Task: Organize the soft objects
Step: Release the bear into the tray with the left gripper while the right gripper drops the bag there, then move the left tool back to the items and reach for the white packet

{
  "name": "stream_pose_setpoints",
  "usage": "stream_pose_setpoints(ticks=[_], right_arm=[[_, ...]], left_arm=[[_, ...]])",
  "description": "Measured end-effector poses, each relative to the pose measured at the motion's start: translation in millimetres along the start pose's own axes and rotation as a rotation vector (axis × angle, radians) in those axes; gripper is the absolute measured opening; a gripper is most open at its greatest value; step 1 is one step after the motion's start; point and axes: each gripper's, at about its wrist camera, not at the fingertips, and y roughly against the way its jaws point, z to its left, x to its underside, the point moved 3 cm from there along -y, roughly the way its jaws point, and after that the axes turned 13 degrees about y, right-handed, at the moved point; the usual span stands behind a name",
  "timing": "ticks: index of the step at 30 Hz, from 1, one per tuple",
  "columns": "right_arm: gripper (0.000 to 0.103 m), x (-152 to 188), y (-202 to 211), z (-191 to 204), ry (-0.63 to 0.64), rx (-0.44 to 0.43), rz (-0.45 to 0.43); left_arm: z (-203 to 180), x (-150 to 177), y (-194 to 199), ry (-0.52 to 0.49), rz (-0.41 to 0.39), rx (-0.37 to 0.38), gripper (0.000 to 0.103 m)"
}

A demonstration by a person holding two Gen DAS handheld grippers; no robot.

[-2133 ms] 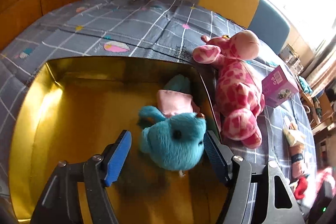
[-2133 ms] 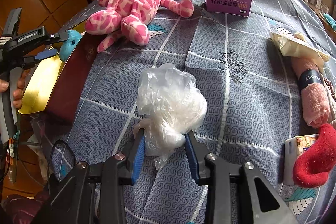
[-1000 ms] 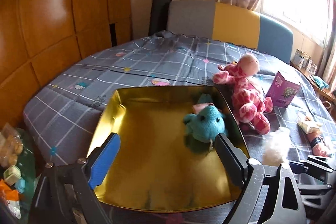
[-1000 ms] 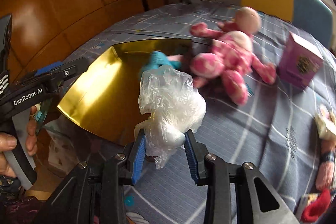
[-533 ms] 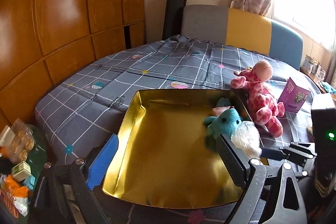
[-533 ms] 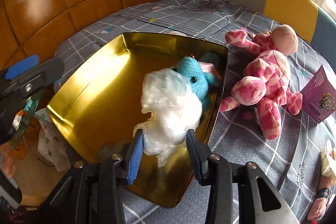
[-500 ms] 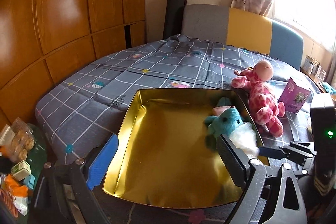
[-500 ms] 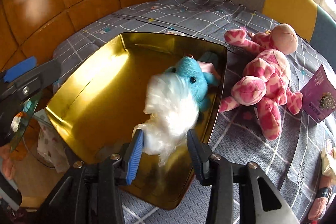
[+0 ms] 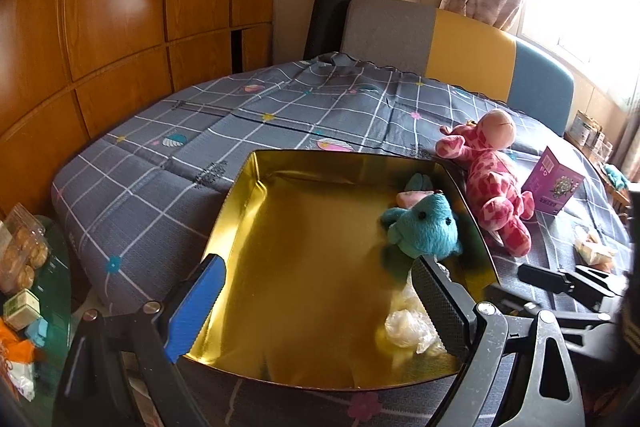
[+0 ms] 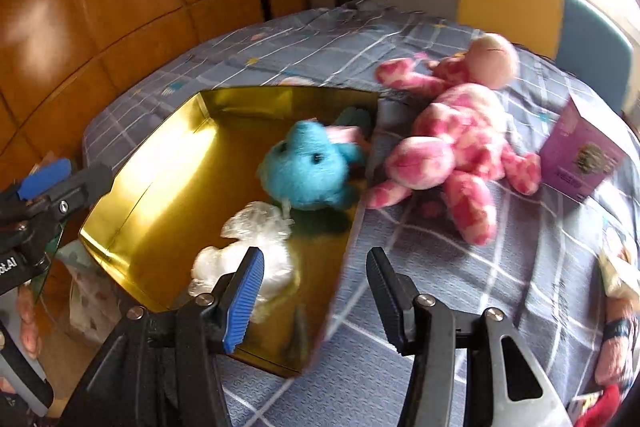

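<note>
Jaws of the right gripper [image 10: 315,291] have just been opening; nothing is pinched. Crumpled plastic bag [image 10: 248,251] is found in the gold tray [image 10: 160,167], near its front right corner, beside the blue plush [image 10: 308,167]. Left gripper [image 9: 316,301] is spread wide, empty. Pink plush [image 10: 452,155] lies outside the tray's right edge; the springy bag could be snagged during withdrawal.

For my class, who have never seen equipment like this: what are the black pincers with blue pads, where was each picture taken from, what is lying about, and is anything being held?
They are hand-held two-finger grippers, one in each of a person's hands, each carrying a camera that looks along its fingers. One picture is from the left gripper, the other from the right gripper. On the checked bedcover sits a gold tray holding a blue plush toy and a crumpled plastic bag. Outside it lie a pink giraffe toy and a purple box. Nothing is held: the right jaws have just been opening, with the bag lying in the tray.
</note>
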Motion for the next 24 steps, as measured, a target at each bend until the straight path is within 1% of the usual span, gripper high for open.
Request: stream_pose_setpoints(ticks=[3,8,15,20,24], right_arm=[[0.054,10,11,-14,-0.047,0.039,-0.015],[0.054,28,24,-39,-0.123,0.072,-0.015],[0.054,58,42,-72,-0.202,0.118,-0.012],[0.054,80,60,-98,-0.259,0.165,-0.01],[0.054,102,81,-129,-0.317,0.223,-0.008]], left_arm=[[-6,2,-1,-0.013,0.01,0.012,0.095],[-20,5,0,-0.045,0.016,0.044,0.095],[-42,6,-1,-0.078,0.045,0.103,0.094],[-71,7,3,-0.146,0.045,0.148,0.094],[-103,10,6,-0.221,0.056,0.21,0.095]])
